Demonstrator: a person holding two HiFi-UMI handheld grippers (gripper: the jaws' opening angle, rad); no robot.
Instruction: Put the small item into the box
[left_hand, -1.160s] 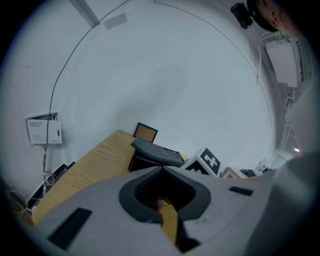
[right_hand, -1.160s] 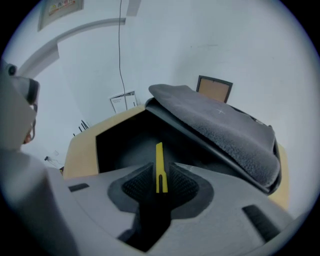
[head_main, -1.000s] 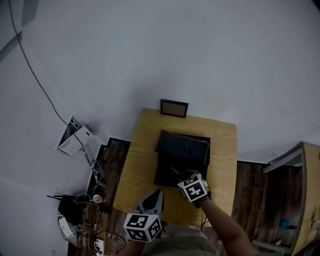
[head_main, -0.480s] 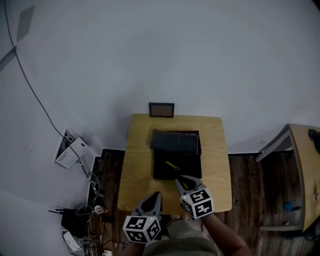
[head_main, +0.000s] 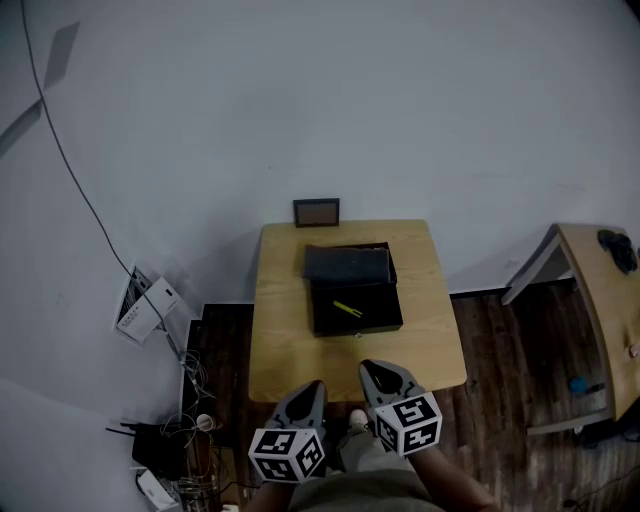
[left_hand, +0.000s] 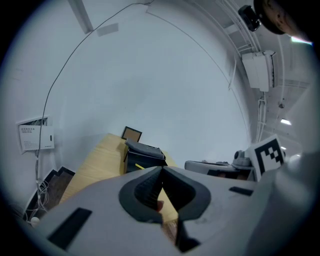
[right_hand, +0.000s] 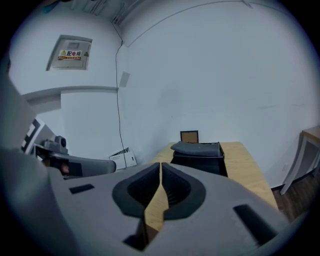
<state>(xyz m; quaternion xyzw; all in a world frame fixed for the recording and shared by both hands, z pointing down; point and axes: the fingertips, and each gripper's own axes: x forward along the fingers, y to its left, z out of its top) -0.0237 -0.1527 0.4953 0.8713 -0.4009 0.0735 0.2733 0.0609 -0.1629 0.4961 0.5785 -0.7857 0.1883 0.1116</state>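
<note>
A black box (head_main: 357, 317) stands open on the wooden table (head_main: 283, 332), its lid (head_main: 346, 263) folded back to the far side. A small yellow item (head_main: 347, 308) lies inside it. Both grippers are held near the table's front edge, well short of the box. My left gripper (head_main: 315, 386) is shut and holds nothing. My right gripper (head_main: 369, 369) is also shut and holds nothing. The left gripper view shows the box (left_hand: 144, 154) and a sliver of the yellow item (left_hand: 139, 166) beyond the left gripper (left_hand: 161, 170). In the right gripper view the box (right_hand: 198, 153) lies ahead of the right gripper (right_hand: 160, 165).
A small framed panel (head_main: 316, 212) leans on the wall at the table's far edge. Papers and a white box (head_main: 146, 298) lie on the floor to the left, with cables and devices (head_main: 160, 442) nearer me. Another wooden table (head_main: 602, 300) stands at right.
My right gripper has drawn back out of the box towards me, and the yellow item stays inside. The left gripper has held its place near me.
</note>
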